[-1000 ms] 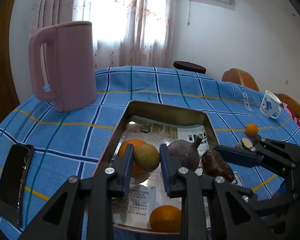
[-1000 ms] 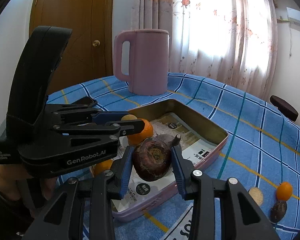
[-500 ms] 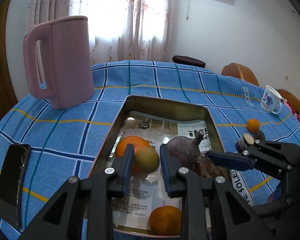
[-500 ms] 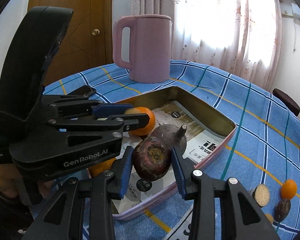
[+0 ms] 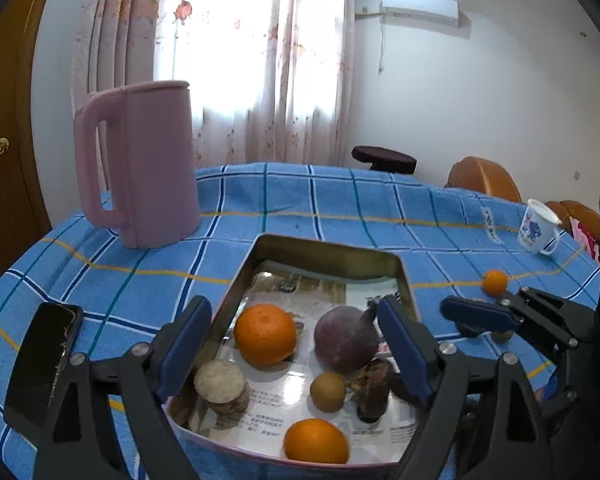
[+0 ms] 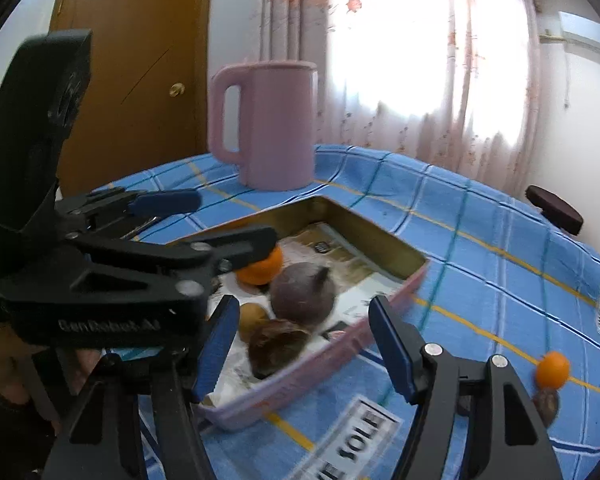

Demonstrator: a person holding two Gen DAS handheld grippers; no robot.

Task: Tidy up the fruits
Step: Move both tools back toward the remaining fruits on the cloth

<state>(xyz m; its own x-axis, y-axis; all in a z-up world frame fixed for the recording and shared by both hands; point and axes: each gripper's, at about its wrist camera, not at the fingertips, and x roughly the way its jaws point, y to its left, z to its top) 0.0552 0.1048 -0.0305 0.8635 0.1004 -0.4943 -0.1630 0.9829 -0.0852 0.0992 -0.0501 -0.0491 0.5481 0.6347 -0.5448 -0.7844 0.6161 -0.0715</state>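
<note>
A pink-sided metal tray sits on the blue checked tablecloth. It holds two oranges, a round purple fruit, a small yellow-green fruit, a dark brown fruit and a cut pale root piece. My left gripper is open and empty above the tray's near end. My right gripper is open and empty over the brown fruit at the tray's near corner. A small orange lies on the cloth outside the tray.
A tall pink jug stands behind the tray. A black phone lies at the left. A white mug stands at the far right. A dark fruit lies by the small orange.
Both grippers have opened. The left let go of the yellow-green fruit and the right let go of the dark brown fruit; both now lie in the tray. Both grippers have pulled back.
</note>
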